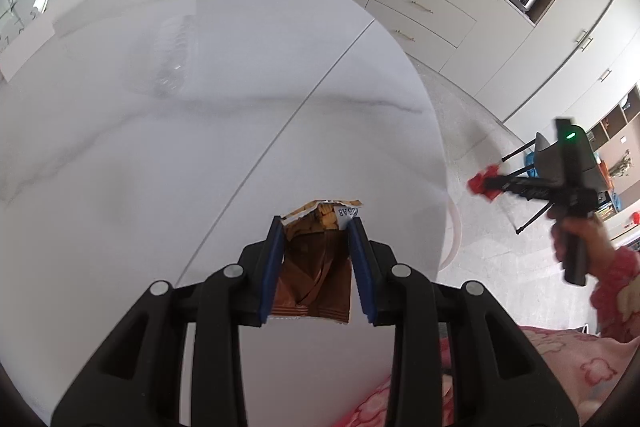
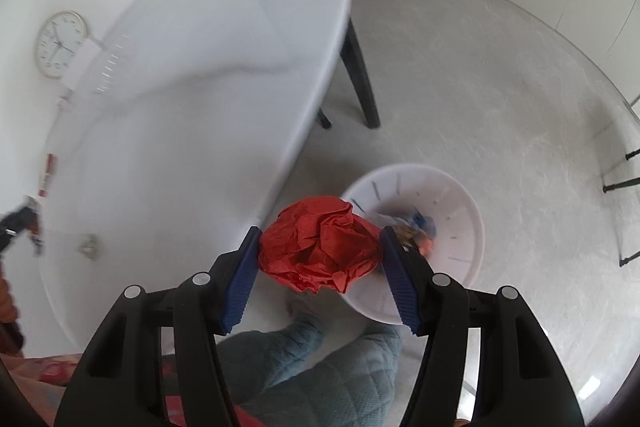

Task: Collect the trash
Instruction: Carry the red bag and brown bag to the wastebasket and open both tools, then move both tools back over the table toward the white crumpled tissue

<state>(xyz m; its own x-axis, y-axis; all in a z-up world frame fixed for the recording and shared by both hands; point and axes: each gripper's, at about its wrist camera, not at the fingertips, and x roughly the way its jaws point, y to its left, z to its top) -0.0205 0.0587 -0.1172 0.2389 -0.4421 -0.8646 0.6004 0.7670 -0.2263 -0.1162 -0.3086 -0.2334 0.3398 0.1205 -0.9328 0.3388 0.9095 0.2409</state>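
My right claw (image 2: 318, 263) grips a crumpled red paper ball (image 2: 320, 247), just short of the white bin (image 2: 460, 199) on the floor beside the table (image 2: 180, 147). I should carry it fully over the bin's mouth before letting go. My left claw (image 1: 316, 259) is clenched on a brown wrapper (image 1: 316, 267) above the table; it goes in next.
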